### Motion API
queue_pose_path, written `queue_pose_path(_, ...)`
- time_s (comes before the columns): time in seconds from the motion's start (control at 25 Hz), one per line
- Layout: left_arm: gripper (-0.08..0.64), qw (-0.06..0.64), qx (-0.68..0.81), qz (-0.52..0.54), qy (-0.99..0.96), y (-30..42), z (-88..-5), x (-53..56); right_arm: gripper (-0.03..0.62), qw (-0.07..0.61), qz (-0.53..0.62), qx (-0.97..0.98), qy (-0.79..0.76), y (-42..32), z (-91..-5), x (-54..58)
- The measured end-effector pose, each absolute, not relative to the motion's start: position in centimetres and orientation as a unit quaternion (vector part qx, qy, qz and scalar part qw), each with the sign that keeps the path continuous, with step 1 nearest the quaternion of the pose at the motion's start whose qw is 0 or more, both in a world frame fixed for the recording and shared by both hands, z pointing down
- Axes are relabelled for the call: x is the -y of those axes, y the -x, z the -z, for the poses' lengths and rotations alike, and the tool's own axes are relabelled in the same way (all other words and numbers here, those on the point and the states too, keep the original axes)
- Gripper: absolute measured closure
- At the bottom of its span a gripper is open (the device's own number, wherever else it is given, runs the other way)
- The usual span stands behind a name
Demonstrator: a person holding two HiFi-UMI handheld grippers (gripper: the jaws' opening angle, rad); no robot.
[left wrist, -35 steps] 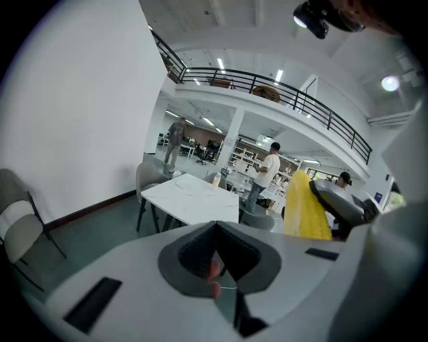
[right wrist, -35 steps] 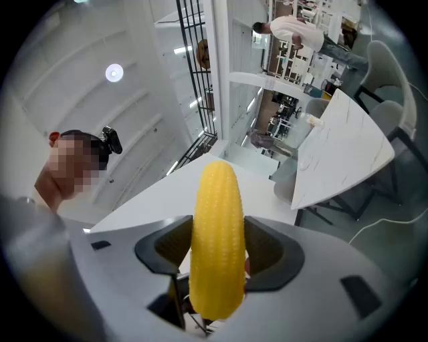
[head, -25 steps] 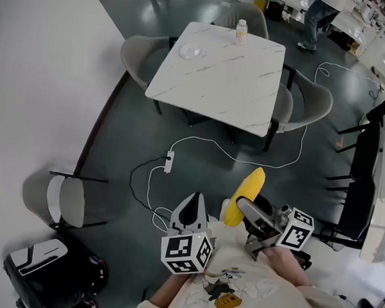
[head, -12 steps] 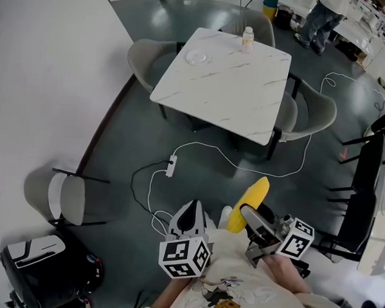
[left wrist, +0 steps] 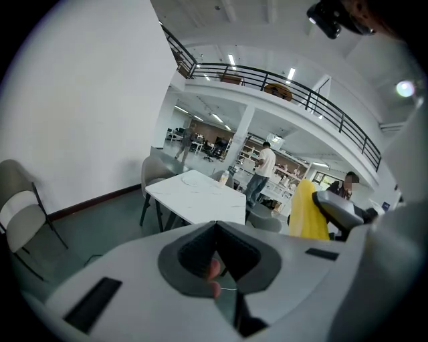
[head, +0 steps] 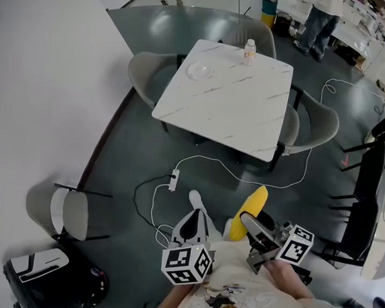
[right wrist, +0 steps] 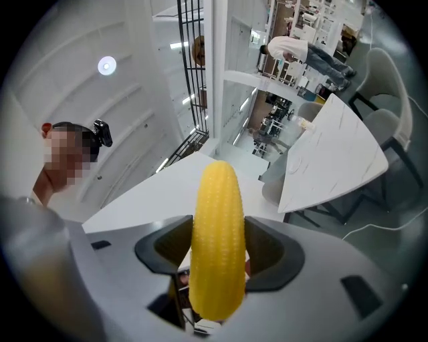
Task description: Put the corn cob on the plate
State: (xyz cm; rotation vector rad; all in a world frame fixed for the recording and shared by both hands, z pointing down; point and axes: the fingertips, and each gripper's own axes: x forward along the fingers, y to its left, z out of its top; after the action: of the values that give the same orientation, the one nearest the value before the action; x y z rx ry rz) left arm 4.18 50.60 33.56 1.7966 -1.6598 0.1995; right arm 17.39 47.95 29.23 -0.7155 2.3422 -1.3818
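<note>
The right gripper (head: 244, 219) holds the corn (head: 253, 205) low in the frame, with the cob's tip pointing toward the table (head: 227, 104). The left gripper (head: 193, 218) is just beside it, and its jaws look closed. Well apart from both, a plate (head: 198, 70) and a bottle (head: 250, 51) stand on the table's far side. Chairs (head: 144, 73) ring the table. A white cable (head: 243, 167) lies on the floor between the table and the grippers.

marble table (head: 228, 94), bottle (head: 250, 51), grey chairs (head: 145, 73)

A yellow bumpy corn cob (head: 251, 210); white square stone table (head: 233, 113), grey-veined; clear glass plate (head: 198, 70) at its 10 o'clock
</note>
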Motion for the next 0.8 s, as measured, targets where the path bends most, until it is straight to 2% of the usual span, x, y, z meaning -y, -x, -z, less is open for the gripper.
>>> queue_pose_path(0.8, 0.552, 0.33, 0.613, -0.07, -0.715, 9.8, -31.5, -34.2, 0.356, 0.173, 0.494, -0.795, 0.307, -4.3, -28.1, -32.0)
